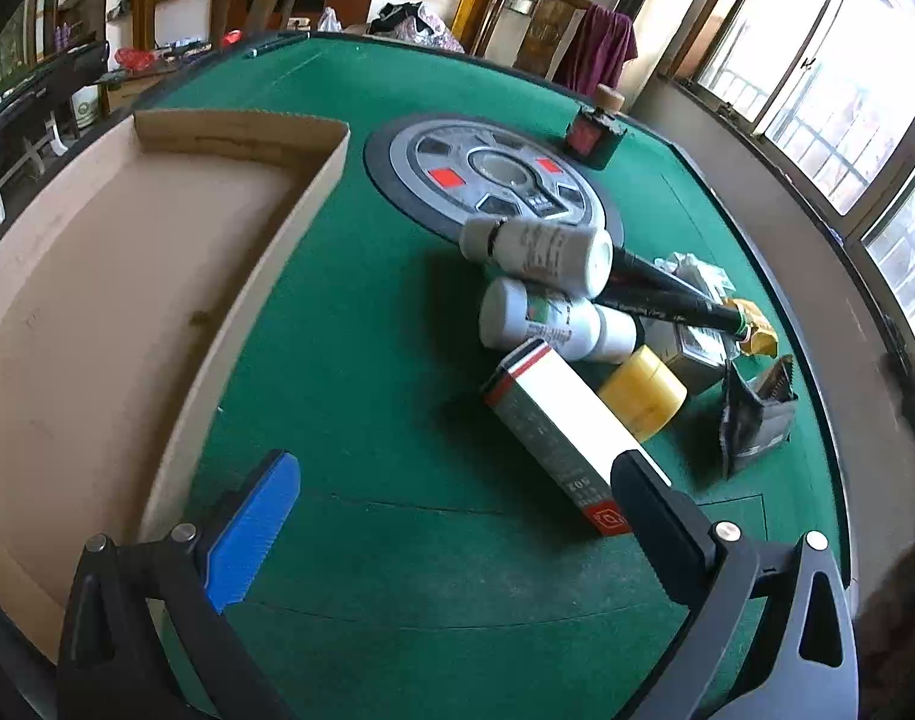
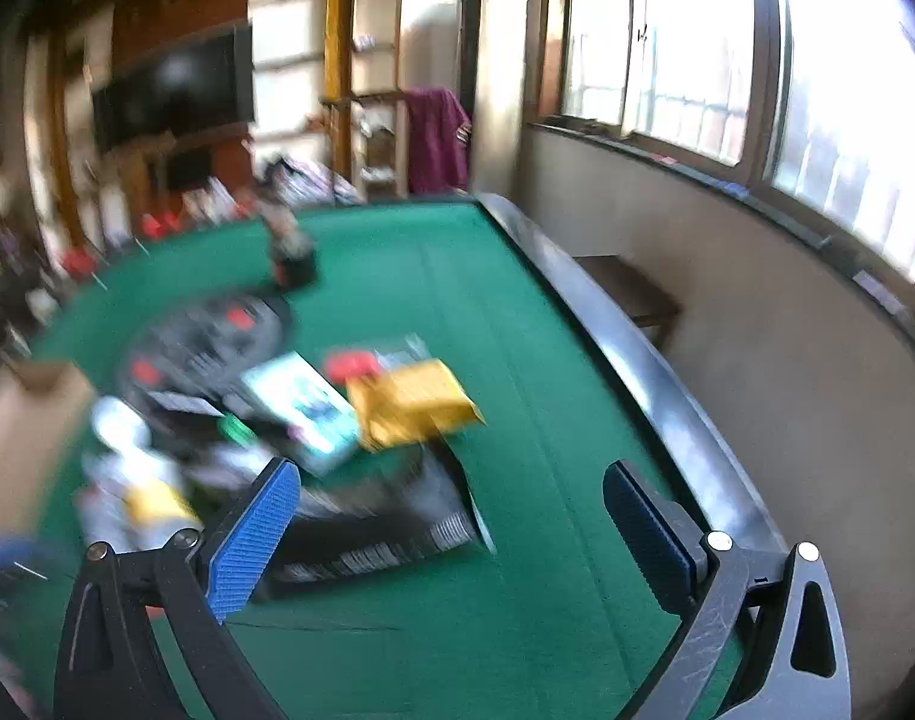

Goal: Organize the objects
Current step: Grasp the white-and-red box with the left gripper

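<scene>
A shallow cardboard tray [image 1: 313, 192] lies on the green table [image 1: 361, 396] at the left. A pile sits right of centre: two white bottles [image 1: 541, 252], a long grey and white box [image 1: 559, 438], a yellow tape roll [image 1: 640, 390], a black tube [image 1: 667, 294], a dark pouch [image 1: 751, 414]. My left gripper [image 1: 457, 510] is open and empty, its right finger next to the box's near end. My right gripper [image 2: 451, 516] is open and empty above the felt. The blurred right wrist view shows the pile, with a yellow packet [image 2: 409, 408] and a dark pouch [image 2: 391, 522].
A round grey and black disc [image 1: 493, 174] is set into the table's middle, with a small dark box [image 1: 595, 135] behind it. The table's dark rail [image 2: 625, 348] runs along the right, beside a wall and windows. Shelves and chairs stand beyond the far edge.
</scene>
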Tool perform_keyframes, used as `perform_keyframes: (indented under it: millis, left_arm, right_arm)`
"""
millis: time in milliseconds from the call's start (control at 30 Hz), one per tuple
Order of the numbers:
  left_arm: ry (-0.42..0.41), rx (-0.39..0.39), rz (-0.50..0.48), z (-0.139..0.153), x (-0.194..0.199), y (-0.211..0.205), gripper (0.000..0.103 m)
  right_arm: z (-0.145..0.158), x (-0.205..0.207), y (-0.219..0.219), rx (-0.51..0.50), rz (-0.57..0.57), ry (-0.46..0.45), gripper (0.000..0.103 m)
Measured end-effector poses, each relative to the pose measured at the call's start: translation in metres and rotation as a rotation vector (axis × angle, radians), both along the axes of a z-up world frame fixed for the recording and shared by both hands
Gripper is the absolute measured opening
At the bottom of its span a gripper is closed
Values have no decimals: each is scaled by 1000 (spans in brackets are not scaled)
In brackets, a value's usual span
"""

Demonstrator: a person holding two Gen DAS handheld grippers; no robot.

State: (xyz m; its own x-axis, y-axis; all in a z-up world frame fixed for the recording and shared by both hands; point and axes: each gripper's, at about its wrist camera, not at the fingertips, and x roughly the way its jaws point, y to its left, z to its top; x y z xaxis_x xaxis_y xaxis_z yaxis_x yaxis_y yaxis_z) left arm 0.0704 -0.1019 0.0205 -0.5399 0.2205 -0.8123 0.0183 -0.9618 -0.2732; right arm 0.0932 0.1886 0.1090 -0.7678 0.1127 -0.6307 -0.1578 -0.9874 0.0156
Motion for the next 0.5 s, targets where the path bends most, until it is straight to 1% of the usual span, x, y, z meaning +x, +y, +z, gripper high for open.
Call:
perform_keyframes:
  millis: [33,67,100,133,167,200,233,267,367,433,467,500]
  left_arm:
    - [-3,1,6,-2,0,2,103]
    - [-7,4,11,-3,0,3,103]
    - [-9,9,15,-4,0,4,103]
    - [-12,14,19,-5,-1,5,103]
    - [-16,17,23,-6,-1,7,103]
    - [-22,13,25,-7,-2,10,103]
    - [-27,4,25,-7,-3,14,103]
    - [-29,-3,23,-8,-5,18,103]
    - [-24,-24,24,-7,-9,29,103]
    - [-18,-53,28,-7,-16,37,103]
    - [-14,-70,28,-8,-20,42,101]
    - [-12,-89,23,-10,-24,48,101]
  right_arm:
    - [12,3,3,-35,13,33,103]
    - [26,11,5,-62,22,110,103]
    - [34,20,7,-88,46,199,103]
    - [36,27,6,-116,76,260,103]
    - [32,30,7,-154,127,302,103]
    - [19,20,5,-170,151,246,103]
    - [5,6,2,-160,153,148,103]
    - [-13,-8,0,-144,138,76,102]
    - [-35,-12,2,-64,61,110,102]
    - [-42,-15,4,-75,54,105,102]
    - [-41,-15,6,-101,70,114,103]
    - [-42,-15,9,-101,76,124,103]
